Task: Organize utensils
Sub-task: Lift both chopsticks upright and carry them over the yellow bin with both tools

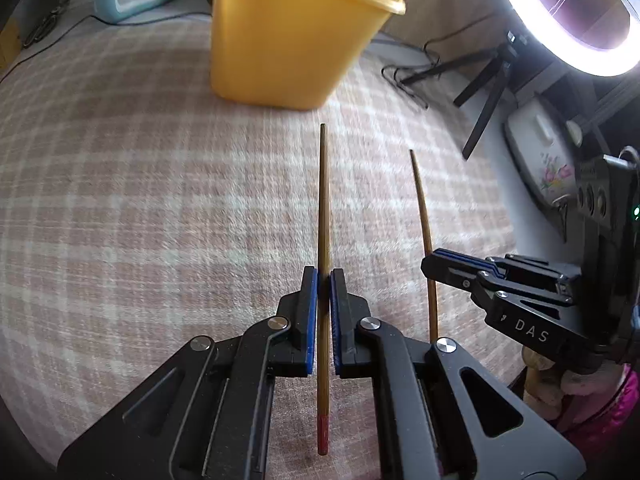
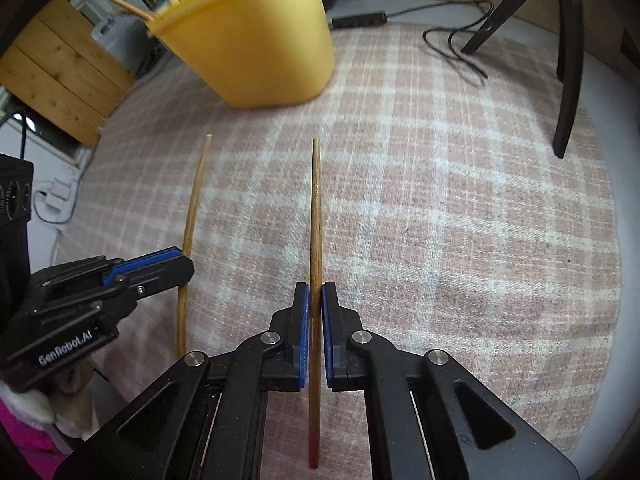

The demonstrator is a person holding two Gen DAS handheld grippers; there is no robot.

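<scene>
Chopsticks were in both our grippers: the left gripper (image 1: 324, 276) was clamped on one chopstick (image 1: 324, 200), and the right gripper (image 2: 315, 292) was clamped on the other chopstick (image 2: 315, 220), each stick pointing forward above the checked cloth (image 1: 160, 200). Ahead of us stood the yellow bin (image 1: 288, 40) with more sticks inside. A ring light (image 1: 568, 12) glowed to the right.

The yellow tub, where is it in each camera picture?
Left wrist view: yellow tub at top centre, beyond the chopstick in the left hand-held gripper.
Right wrist view: yellow tub at top, left of centre, tilted.
Shared landmark: the checked cloth under it.
</scene>
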